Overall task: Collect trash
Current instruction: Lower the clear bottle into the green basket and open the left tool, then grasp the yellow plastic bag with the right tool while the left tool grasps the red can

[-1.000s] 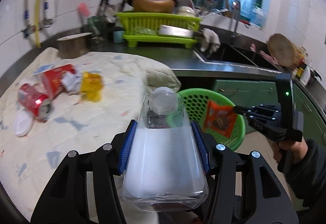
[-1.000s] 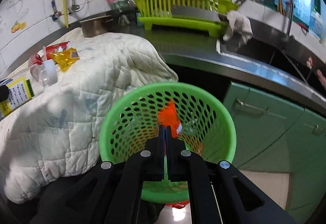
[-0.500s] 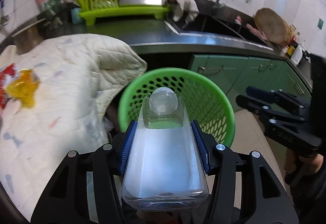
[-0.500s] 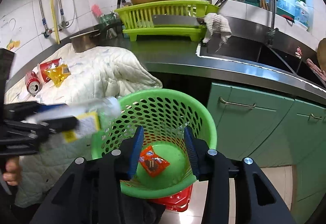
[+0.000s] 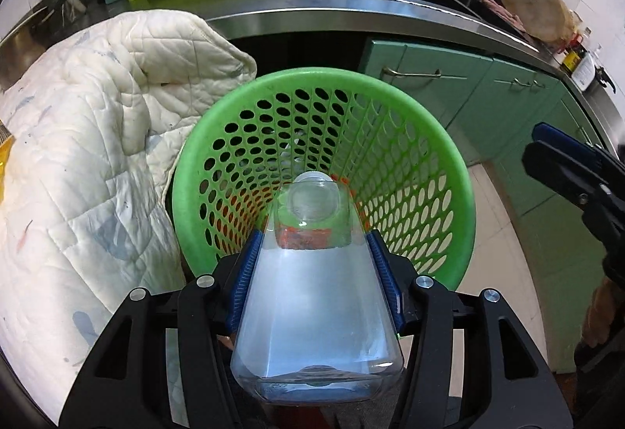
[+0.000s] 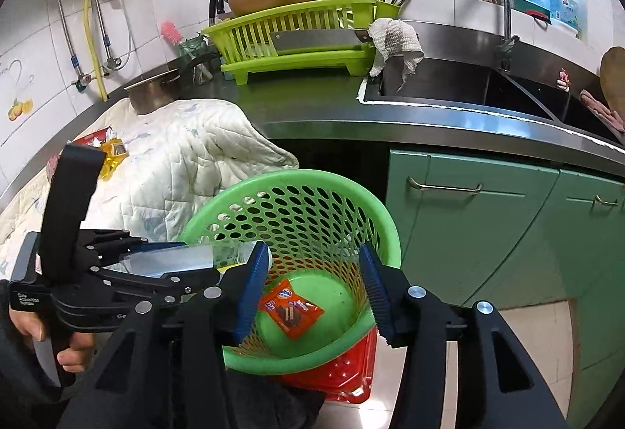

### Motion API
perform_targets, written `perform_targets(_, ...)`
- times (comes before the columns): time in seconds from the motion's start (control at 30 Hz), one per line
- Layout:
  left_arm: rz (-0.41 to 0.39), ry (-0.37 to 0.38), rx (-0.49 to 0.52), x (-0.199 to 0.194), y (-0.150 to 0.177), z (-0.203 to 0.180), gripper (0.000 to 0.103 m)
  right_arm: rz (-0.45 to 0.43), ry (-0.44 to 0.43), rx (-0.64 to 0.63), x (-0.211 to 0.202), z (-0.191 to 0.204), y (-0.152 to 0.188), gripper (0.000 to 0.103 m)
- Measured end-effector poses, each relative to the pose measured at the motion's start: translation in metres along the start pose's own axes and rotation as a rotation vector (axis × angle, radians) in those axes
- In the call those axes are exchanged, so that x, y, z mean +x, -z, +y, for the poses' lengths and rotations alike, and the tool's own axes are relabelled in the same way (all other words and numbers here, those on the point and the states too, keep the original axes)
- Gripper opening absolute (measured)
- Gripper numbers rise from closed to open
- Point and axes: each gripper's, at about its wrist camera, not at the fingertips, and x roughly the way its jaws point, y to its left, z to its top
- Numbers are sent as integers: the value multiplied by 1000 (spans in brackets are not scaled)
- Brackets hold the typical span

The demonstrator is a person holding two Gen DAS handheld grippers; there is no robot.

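Observation:
My left gripper (image 5: pixel 312 245) is shut on a clear plastic bottle (image 5: pixel 316 296) and holds it cap-first over the mouth of the green perforated basket (image 5: pixel 461 175). In the right wrist view the left gripper (image 6: pixel 175 265) holds the bottle (image 6: pixel 175 259) at the basket's (image 6: pixel 386 229) left rim. My right gripper (image 6: pixel 312 284) is open and empty above the basket. An orange snack wrapper (image 6: pixel 291 308) lies on the basket's bottom. More trash, a yellow wrapper (image 6: pixel 113 151) and a red packet (image 6: pixel 95 136), lies on the white quilted cloth (image 6: pixel 183 163).
The basket stands on a red stool (image 6: pixel 351 370) in front of green cabinets (image 6: pixel 488 226). The steel counter (image 6: pixel 429 124) carries a lime dish rack (image 6: pixel 297 46), a pot (image 6: pixel 152 93) and a sink (image 6: pixel 468 85). My right gripper (image 5: pixel 566 171) shows at the left wrist view's right edge.
My left gripper has carried the bottle from the cloth to above the basket. My right gripper opened, dropped the orange wrapper into the basket and pulled back a little.

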Motion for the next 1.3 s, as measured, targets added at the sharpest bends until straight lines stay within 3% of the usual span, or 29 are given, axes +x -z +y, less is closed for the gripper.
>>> perform_targets(0.2,-20,12,-22,-5,2,5,64,-5,-5,-2,-2,3,-1,49)
perform_targets(0.67,-158,5,-90,-71,15,29,64,-44,-52,-61,-15,34,-13,54)
perform_targets(1.0,-254,-97,-202,-134,48,76,64,-39,-147,-112,-8,77,-24,57)
perform_targets(1.3,-333,-231,-399,-185,90,147,64,-24,-291,-199,14,143,-49,57)
